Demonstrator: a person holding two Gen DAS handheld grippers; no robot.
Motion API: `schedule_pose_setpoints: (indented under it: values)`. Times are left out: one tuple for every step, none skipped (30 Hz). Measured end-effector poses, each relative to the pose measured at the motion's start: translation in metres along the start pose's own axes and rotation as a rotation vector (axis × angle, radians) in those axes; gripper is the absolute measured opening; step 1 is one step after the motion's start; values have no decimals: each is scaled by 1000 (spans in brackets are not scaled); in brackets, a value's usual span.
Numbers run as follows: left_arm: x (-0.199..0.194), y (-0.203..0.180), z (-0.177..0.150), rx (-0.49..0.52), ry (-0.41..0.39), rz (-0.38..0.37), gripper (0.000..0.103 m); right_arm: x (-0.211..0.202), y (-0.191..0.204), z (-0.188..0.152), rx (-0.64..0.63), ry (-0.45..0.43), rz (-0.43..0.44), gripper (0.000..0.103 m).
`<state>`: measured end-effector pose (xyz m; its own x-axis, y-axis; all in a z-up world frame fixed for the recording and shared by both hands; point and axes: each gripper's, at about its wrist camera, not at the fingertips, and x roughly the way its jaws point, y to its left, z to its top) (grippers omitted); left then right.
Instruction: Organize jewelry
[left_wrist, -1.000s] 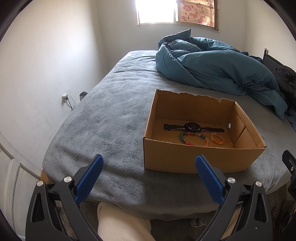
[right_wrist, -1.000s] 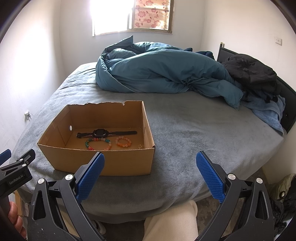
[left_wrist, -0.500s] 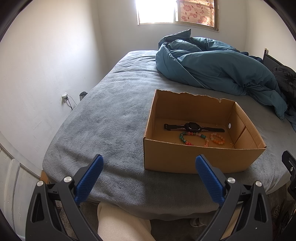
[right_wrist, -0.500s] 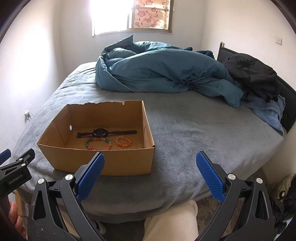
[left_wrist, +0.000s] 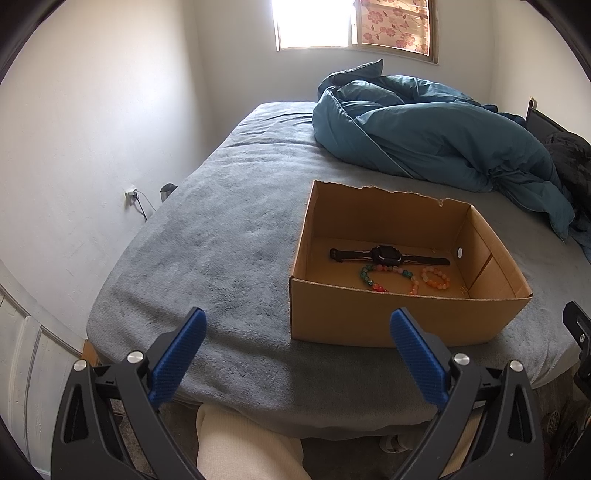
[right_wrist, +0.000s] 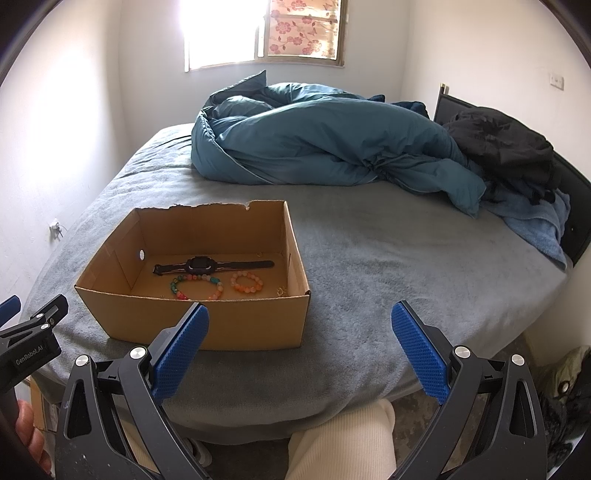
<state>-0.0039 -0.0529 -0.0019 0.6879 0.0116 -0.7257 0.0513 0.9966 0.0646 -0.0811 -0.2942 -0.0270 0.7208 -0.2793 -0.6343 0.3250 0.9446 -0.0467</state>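
My fingers (left_wrist: 419, 354) have blue rubbery pads with a fine dotted texture, on matt black plastic arms with shiny metal screws. The box (left_wrist: 369, 317) is plain brown cardboard, matt, with one torn edge. The bed cover (left_wrist: 236, 251) is grey fleecy cloth. The duvet (right_wrist: 314, 144) is smooth teal fabric.

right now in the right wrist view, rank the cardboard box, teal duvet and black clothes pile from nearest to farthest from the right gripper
1. cardboard box: nearest the right gripper, ahead to its left.
2. teal duvet: mid-bed, beyond the box.
3. black clothes pile: far right, against the headboard.
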Motion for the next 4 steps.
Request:
schedule_pose_setpoints:
  values:
    - [0,0,0,0,0,-1,97,0,0,0,0,0,0,95]
    - [0,0,0,0,0,0,97,0,0,0,2,0,0,95]
    - [0,1,0,0,-1,-1,97,0,0,0,1,1,0,95]
    - [0,0,0,0,0,-1,97,1,1,0,1,1,1,95]
